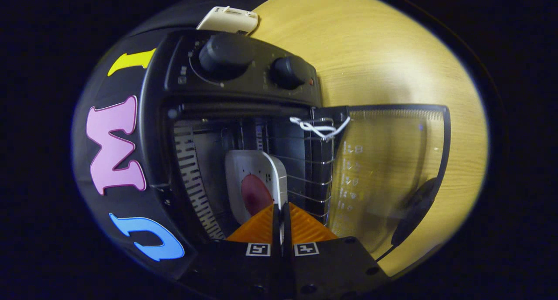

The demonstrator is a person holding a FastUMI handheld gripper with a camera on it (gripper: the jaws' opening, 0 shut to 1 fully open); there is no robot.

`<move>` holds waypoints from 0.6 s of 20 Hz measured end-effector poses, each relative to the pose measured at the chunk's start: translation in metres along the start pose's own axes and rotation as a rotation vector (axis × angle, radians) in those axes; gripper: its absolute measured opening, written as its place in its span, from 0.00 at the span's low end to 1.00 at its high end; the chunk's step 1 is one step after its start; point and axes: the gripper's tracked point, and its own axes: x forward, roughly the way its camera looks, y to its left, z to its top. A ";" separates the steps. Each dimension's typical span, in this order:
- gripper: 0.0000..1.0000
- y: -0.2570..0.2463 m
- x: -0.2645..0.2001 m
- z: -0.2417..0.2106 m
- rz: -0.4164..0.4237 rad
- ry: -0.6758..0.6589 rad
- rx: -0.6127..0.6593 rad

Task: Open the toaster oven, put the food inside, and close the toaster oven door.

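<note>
The black toaster oven (235, 88) stands on the wooden table with its glass door (392, 173) swung fully open. Inside the cavity, over the wire rack (310, 167), is a white plate (246, 165) carrying a dark red piece of food (256, 195). My gripper (281, 207) reaches into the oven mouth, and its fingers are closed on the near rim of the plate, with only a thin slit between them where the rim shows. The underside of the plate against the rack is hidden.
Two black knobs (224, 56) (287, 71) sit on the oven's control panel. A white cord (320, 127) is tied to the rack's edge by the door hinge. The door's dark handle (414, 213) shows through the glass. A white device (229, 20) lies on the table (370, 51) beyond the oven.
</note>
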 end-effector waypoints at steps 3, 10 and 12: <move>0.39 -0.002 0.002 -0.006 0.007 -0.005 -0.018; 0.68 -0.006 -0.056 -0.007 0.040 0.062 -0.179; 0.67 -0.007 -0.082 -0.011 0.076 0.110 -0.265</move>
